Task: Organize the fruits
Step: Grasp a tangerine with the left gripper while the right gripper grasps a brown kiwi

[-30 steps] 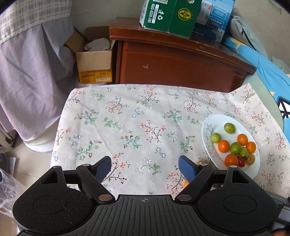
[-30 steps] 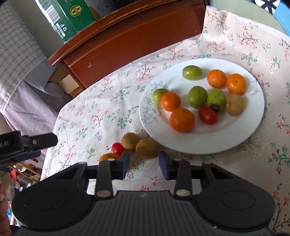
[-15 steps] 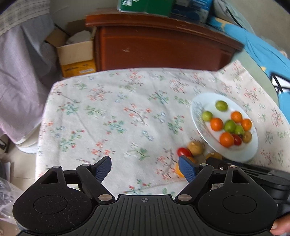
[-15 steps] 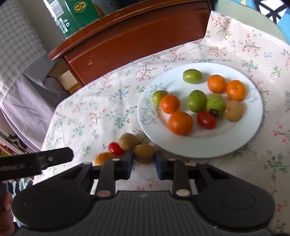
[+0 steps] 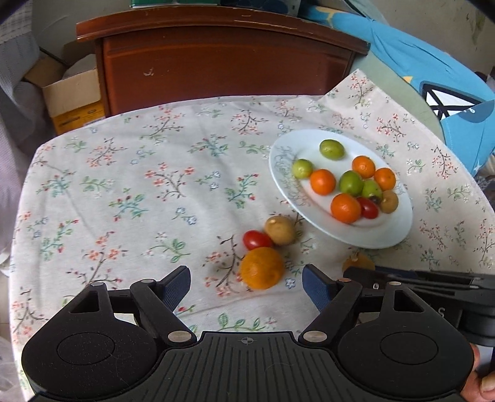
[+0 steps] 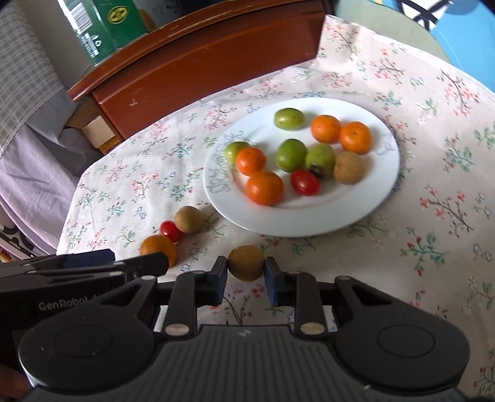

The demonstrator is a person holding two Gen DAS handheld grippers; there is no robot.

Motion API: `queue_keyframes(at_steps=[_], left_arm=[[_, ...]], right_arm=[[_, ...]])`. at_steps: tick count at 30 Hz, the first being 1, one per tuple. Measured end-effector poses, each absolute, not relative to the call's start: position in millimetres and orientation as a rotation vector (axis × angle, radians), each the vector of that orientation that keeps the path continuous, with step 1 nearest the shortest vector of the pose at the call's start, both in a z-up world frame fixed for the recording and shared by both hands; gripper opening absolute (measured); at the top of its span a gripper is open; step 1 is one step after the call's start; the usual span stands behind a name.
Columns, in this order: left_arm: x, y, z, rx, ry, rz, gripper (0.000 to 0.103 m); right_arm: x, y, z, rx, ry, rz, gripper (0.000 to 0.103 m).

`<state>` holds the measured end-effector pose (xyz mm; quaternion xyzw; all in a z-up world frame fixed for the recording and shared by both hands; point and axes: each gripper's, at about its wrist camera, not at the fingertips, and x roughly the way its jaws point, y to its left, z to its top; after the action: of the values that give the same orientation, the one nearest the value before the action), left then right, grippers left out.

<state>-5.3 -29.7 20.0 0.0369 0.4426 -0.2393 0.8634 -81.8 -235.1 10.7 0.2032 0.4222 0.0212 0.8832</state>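
Note:
A white plate (image 5: 393, 228) (image 6: 355, 210) on the floral cloth holds several oranges, green fruits, a cherry tomato and a kiwi. Beside it on the cloth lie an orange (image 5: 262, 267) (image 6: 158, 246), a cherry tomato (image 5: 257, 239) (image 6: 171, 230) and a kiwi (image 5: 280, 230) (image 6: 188, 219). My left gripper (image 5: 246, 283) is open, with the loose orange just ahead between its fingers. My right gripper (image 6: 246, 270) is shut on a second kiwi (image 6: 246, 263), held just above the cloth in front of the plate; that kiwi also shows in the left wrist view (image 5: 358, 263).
A brown wooden cabinet (image 5: 222, 58) stands behind the table with green cartons (image 6: 105, 24) on top. A cardboard box (image 5: 74, 102) sits on the floor at the left. Blue fabric (image 5: 433, 71) lies at the right. The cloth's left half is bare.
My right gripper has closed on the kiwi in front of the plate and lifted it slightly. My left gripper has moved right and forward toward the loose orange, staying open.

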Motion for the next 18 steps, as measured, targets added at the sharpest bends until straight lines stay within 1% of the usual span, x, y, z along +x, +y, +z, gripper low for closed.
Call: queue_keyframes(at_steps=[4, 6, 9, 11, 13, 14, 15, 18], left_arm=[[-3.4, -34.7, 14.8, 0.068, 0.929, -0.505, 0.07], [-2.8, -37.0, 12.3, 0.072, 0.933, -0.507, 0.062], [-2.5, -40.2, 9.6, 0.084, 0.94, -0.508, 0.056], [-3.7, -43.1, 10.0, 0.098, 0.933, -0.507, 0.055], [-4.3, -45.0, 10.4, 0.102, 0.93, -0.515, 0.047], [-4.4, -46.0, 10.4, 0.103, 0.931, -0.521, 0.037], [-4.7, -46.9, 10.2, 0.108, 0.932, -0.525, 0.033], [-5.7, -48.3, 10.7, 0.119, 0.924, -0.53, 0.031]], right_arm=[[-82.9, -238.6, 9.3, 0.432, 0.881, 0.042, 0.026], [-83.2, -239.8, 8.7, 0.437, 0.88, 0.041, 0.026], [-83.2, -240.4, 8.5, 0.443, 0.88, 0.042, 0.026], [-83.4, -240.4, 8.6, 0.443, 0.88, 0.043, 0.026], [-83.3, -240.5, 8.7, 0.444, 0.879, 0.044, 0.026], [-83.5, -240.6, 8.7, 0.445, 0.879, 0.044, 0.026], [-83.9, -240.8, 8.9, 0.445, 0.879, 0.045, 0.026], [-83.7, -240.9, 8.9, 0.444, 0.879, 0.045, 0.026]])
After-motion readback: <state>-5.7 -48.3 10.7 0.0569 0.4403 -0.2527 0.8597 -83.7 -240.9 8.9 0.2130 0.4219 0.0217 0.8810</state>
